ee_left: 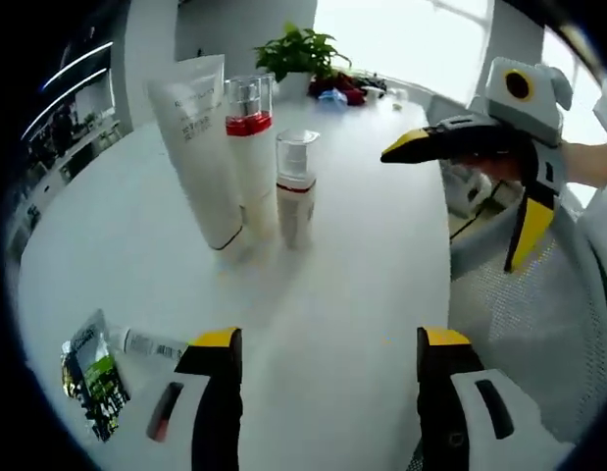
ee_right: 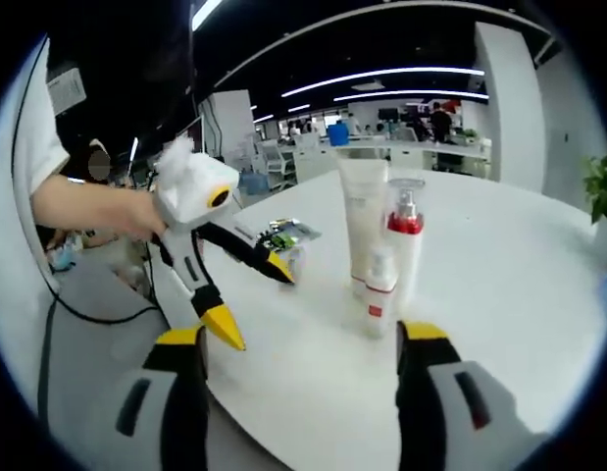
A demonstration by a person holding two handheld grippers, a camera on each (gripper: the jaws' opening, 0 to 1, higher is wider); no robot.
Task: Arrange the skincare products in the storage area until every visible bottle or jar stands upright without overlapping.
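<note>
1. The left tool (ee_left: 328,343) has its two yellow-tipped jaws spread apart with nothing between them, above the bare near part of the round white desk (ee_left: 362,255).
2. The right tool (ee_right: 303,339) is also spread apart and holds nothing; its jaws frame the desk's edge and the standing products.
3. In the left gripper view the right tool comes in from the right, held by a hand (ee_left: 494,165), its jaws apart over the desk's edge.
4. Three skincare products stand upright, close together, in the middle of the desk: one tall white tube (ee_left: 198,147) standing on its cap, one white pump bottle (ee_left: 251,152) with a red band and clear cap, and one short white bottle (ee_left: 295,186) with a clear cap, just beside it.
5. One small white tube (ee_left: 144,343) lies flat near the left tool, beside one dark sachet (ee_left: 92,378) with green print.
6. A green potted plant (ee_left: 301,51) stands at the desk's far edge.
</note>
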